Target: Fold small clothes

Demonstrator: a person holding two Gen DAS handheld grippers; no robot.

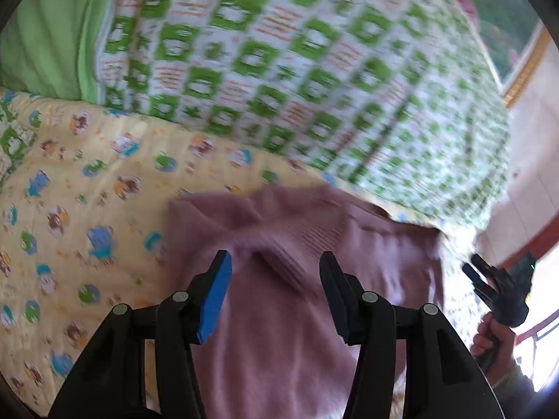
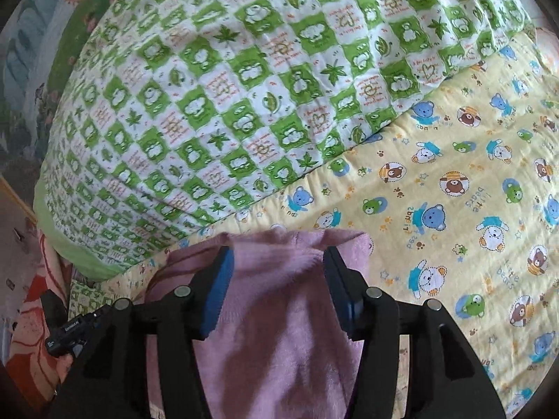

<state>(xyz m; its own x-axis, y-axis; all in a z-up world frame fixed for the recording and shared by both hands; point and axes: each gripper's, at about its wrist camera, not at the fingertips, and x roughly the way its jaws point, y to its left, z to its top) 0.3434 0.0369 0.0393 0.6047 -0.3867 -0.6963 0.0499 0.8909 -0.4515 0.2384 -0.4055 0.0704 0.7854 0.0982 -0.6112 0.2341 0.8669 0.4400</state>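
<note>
A small pink knitted garment [image 1: 297,237] lies folded on the yellow bear-print sheet [image 1: 87,181]. My left gripper [image 1: 276,262] hovers over it with its jaws apart; the cloth shows in the gap below, and neither pad presses on it. In the right wrist view the same pink garment [image 2: 279,279] lies under my right gripper [image 2: 277,260], whose blue-padded jaws also stand apart above the fabric without pinching it. The right gripper [image 1: 475,272] appears again at the right edge of the left wrist view, held in a hand [image 1: 489,342]. The left wrist view is blurred.
A bulky green-and-white patterned quilt [image 2: 227,104] is heaped just behind the garment. The yellow bear-print sheet [image 2: 454,192] spreads to the right. A plain green pillow [image 1: 52,42] lies at the far left. A framed picture [image 1: 517,56] hangs on the wall beyond.
</note>
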